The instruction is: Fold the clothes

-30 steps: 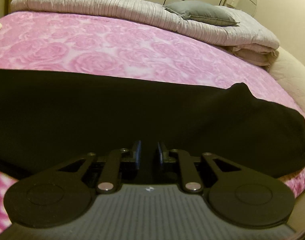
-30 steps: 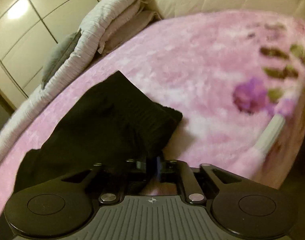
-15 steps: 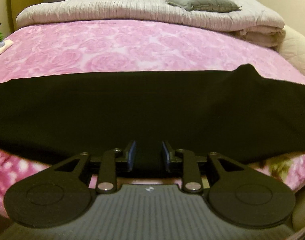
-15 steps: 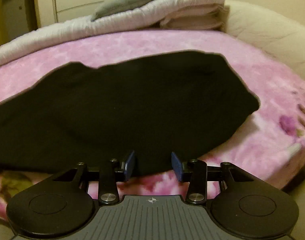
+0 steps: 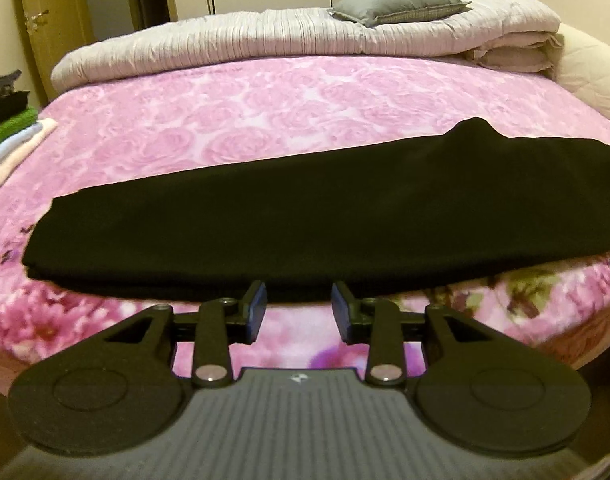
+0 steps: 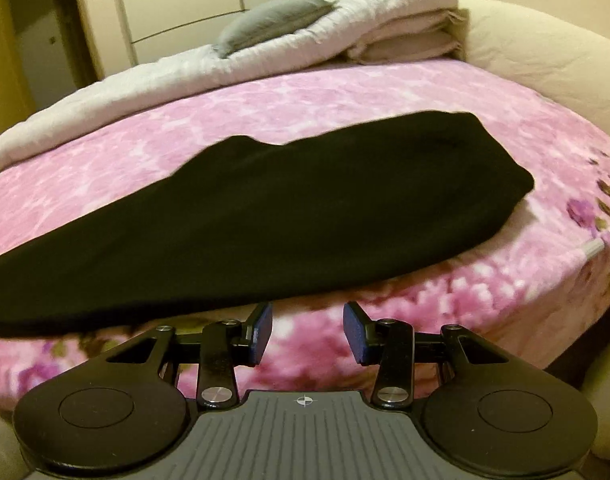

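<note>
A black garment (image 5: 325, 220) lies folded into a long flat band across the bed (image 5: 265, 112), close to the near edge and running almost from the left side to the right side of the pink rose-patterned cover. Its right end (image 6: 485, 184) is rounded and thicker, with a small hump along the far edge.

The left gripper (image 5: 299, 312) hangs just off the near edge of the bed, jaws spread apart with nothing between them, its blue pads (image 5: 258, 308) clear of the cloth. The right gripper (image 6: 307, 334) is likewise wide apart and empty, just in front of the garment's near edge.

At the far edge of the bed a pale rolled quilt (image 5: 305, 36) carries a grey pillow (image 5: 397, 8). At the left edge sits a stack of folded clothes (image 5: 13, 132), green, white and dark.
</note>
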The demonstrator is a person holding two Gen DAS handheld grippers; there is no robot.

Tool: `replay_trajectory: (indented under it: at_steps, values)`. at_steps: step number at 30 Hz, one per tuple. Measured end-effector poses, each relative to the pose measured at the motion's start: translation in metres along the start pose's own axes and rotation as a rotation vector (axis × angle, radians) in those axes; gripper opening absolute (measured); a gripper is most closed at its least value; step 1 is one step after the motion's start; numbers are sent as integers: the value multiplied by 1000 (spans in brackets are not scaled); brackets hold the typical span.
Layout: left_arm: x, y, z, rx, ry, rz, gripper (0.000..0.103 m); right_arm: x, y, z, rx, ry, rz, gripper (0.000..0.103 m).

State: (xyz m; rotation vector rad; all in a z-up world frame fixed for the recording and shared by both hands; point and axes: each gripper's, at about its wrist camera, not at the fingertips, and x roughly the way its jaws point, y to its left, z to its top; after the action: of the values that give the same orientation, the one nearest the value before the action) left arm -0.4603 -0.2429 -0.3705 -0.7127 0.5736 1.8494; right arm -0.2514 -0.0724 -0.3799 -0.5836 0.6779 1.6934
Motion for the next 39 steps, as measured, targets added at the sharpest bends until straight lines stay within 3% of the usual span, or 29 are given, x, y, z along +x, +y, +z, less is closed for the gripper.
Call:
replay_trajectory:
  at_steps: [10,16,20,25,30,35,37,39]
  values:
    - [-39,6,-14,1,-46,0,33,-35,16,-10,-19,-42,42,43]
    - [-45,6,-3,-11,-69,-125,33,-47,4,-6,7,-59,36,43]
    - [-29,1,14,-19,-61,-224,33,-34,-17,3,42,-40,0,43]
    - [18,-16,48,-4,-23,-301,31,12,-43,28,54,21,-32,43]
    - [92,-58,91,62,-5,-412,17,69,-49,70,-2,11,61,43]
    - [181,-115,129,153,-3,-521,16,135,-31,108,-185,-34,140,43]
    - [218,-128,135,180,11,-497,16,163,-25,116,-274,-35,138,43]
    - [236,-122,139,141,0,-493,7,189,-24,121,-343,-30,90,43]
